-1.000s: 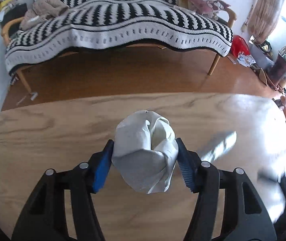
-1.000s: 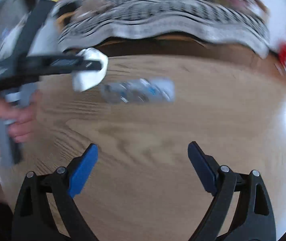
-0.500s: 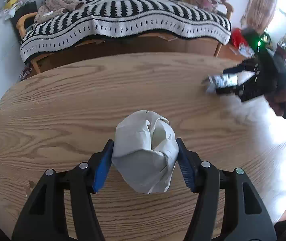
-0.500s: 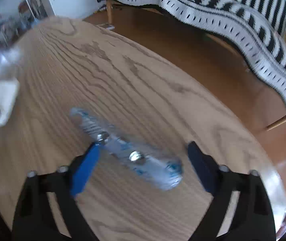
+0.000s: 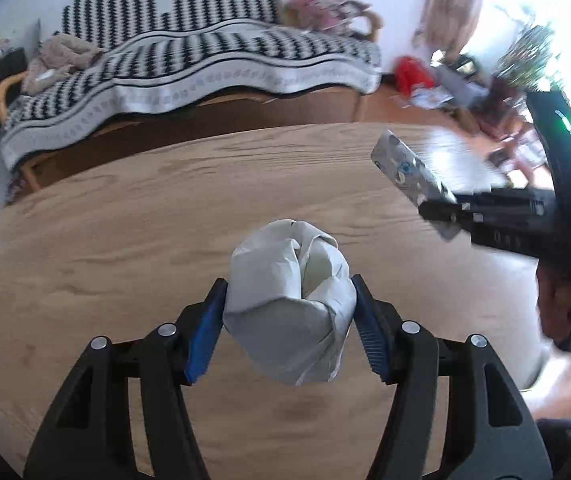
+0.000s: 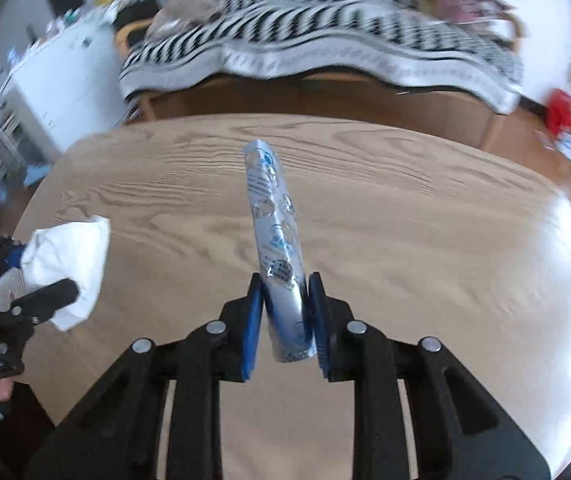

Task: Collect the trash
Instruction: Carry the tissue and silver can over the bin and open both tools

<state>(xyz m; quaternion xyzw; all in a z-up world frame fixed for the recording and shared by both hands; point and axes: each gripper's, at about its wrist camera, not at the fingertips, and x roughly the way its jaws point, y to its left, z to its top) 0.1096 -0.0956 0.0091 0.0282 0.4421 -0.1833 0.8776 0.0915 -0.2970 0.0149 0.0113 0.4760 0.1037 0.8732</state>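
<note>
A crumpled white paper ball (image 5: 285, 300) sits between the blue pads of my left gripper (image 5: 289, 282), which is shut on it above the wooden table (image 5: 125, 220). In the right wrist view, a flat silver and blue foil pack (image 6: 271, 208) stands on edge between the pads of my right gripper (image 6: 285, 280). Its jaws are closing and press on the pack's near end, holding it off the table (image 6: 405, 220). The left gripper (image 6: 33, 270) with the paper ball (image 6: 73, 256) shows at the left. The foil pack (image 5: 401, 164) shows at the right of the left wrist view.
A sofa (image 5: 205, 60) under a black and white striped blanket stands beyond the table's far edge. A white cabinet (image 6: 57, 80) is at the far left. A red bag (image 5: 411, 74) and clutter lie on the floor at the right. A hand (image 5: 565, 304) holds the right gripper.
My right gripper went from wide open to closed on the foil pack and lifted it off the table. The left gripper kept the paper ball and moved across the table.
</note>
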